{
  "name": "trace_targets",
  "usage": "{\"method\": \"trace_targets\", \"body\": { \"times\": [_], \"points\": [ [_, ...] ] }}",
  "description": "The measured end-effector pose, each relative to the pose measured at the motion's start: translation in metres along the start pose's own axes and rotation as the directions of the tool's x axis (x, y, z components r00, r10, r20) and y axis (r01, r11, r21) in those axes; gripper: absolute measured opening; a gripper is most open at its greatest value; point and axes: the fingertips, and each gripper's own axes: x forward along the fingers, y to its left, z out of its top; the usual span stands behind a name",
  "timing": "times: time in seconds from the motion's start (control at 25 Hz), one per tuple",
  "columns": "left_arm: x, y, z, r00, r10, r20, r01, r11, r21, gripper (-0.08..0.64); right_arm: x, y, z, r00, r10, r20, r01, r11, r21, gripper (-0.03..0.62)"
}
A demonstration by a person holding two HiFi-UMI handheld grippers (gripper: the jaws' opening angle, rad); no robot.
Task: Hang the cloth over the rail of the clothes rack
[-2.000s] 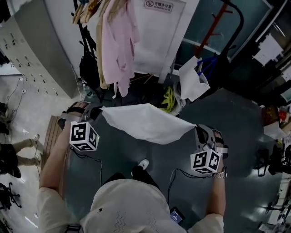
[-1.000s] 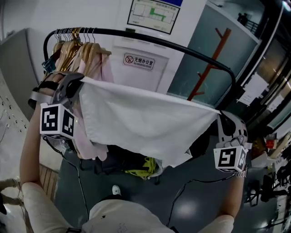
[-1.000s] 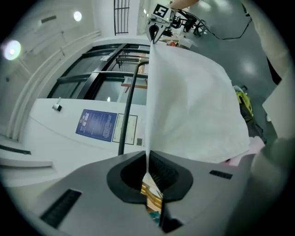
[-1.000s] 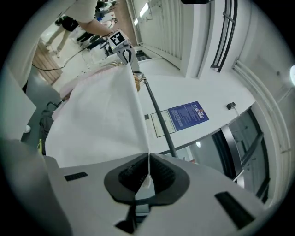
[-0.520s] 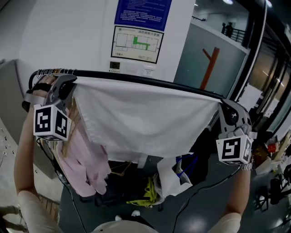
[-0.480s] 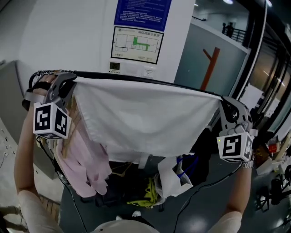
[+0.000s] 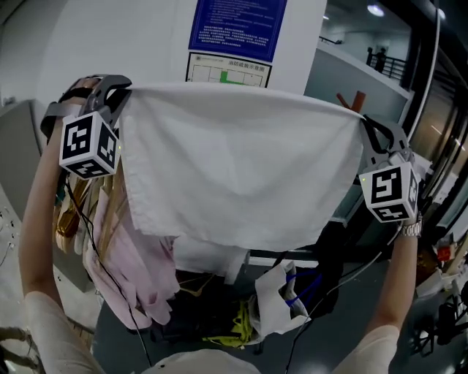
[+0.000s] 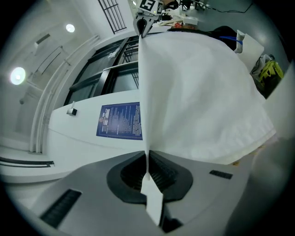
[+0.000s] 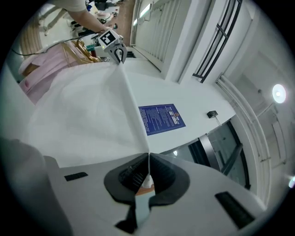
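The white rectangular cloth (image 7: 234, 161) hangs spread flat, its long top edge running left to right and its free edge pointing down. My left gripper (image 7: 119, 89) and right gripper (image 7: 367, 124) each pinch a top corner, holding it before the blue wall poster (image 7: 238, 22).

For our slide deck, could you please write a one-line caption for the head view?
Left gripper and right gripper each pinch a top corner of the white cloth, spread wide above hanging garments.
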Motion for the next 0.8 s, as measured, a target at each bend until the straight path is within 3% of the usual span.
{"method": "trace_targets", "body": {
  "times": [0.24, 0.56, 0.68, 0.8],
  "points": [
    [0.041, 0.002, -0.004, 1.0, 0.007, -0.028, -0.007, 1.0, -0.003, 0.016, 0.03, 0.002, -0.007, 1.0, 0.016, -0.004, -0.016, 1.0, 0.005, 0.021],
    [0.083, -0.02, 0.005, 0.997, -0.063, -0.048, 0.065, 0.997, 0.048, 0.016, 0.071, 0.032, -0.037, 0.988, 0.151, -0.046, -0.15, 0.989, 0.016, 0.023],
    [0.096, -0.041, 0.004, 0.996, -0.085, -0.041, 0.088, 0.993, 0.076, 0.017, 0.083, 0.054, -0.046, 0.963, 0.264, -0.048, -0.263, 0.964, 0.03, 0.023],
    [0.107, -0.053, 0.003, 0.99, -0.14, -0.024, 0.142, 0.986, 0.083, 0.017, 0.093, 0.077, -0.056, 0.922, 0.382, -0.062, -0.378, 0.924, 0.061, 0.023]
  ]
}}
